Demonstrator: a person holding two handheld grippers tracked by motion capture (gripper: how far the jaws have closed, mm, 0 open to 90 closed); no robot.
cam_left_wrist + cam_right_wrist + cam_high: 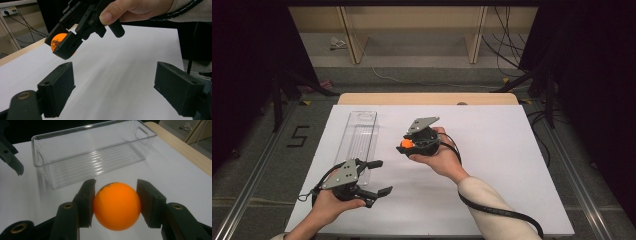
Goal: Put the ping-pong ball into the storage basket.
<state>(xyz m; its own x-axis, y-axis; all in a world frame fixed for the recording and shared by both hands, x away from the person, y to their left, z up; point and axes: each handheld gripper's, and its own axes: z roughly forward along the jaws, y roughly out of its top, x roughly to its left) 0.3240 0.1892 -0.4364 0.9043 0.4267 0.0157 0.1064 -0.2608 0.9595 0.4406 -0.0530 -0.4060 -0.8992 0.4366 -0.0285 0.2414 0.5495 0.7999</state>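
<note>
- High view: the right gripper (408,145) is clenched on an orange ball (406,143) and held above the middle of the white worktop (492,165). The clear bin (358,140) lies to the ball's left. Its long axis runs from the near-left part of the worktop toward the far edge. The left gripper (379,177) hovers by the bin's near end with its jaws spread, holding nothing.
- Left gripper view: its own two jaws stand wide apart over bare worktop. Beyond them the right gripper (65,44) pinches the ball (58,41) clear of the surface.
- Right gripper view: both pads press the ball's (117,205) sides. The bin (90,152) sits straight ahead, broadside on, well apart from the ball, with its open top facing up. The right hand is the one to carry the ball across, I judge.
</note>
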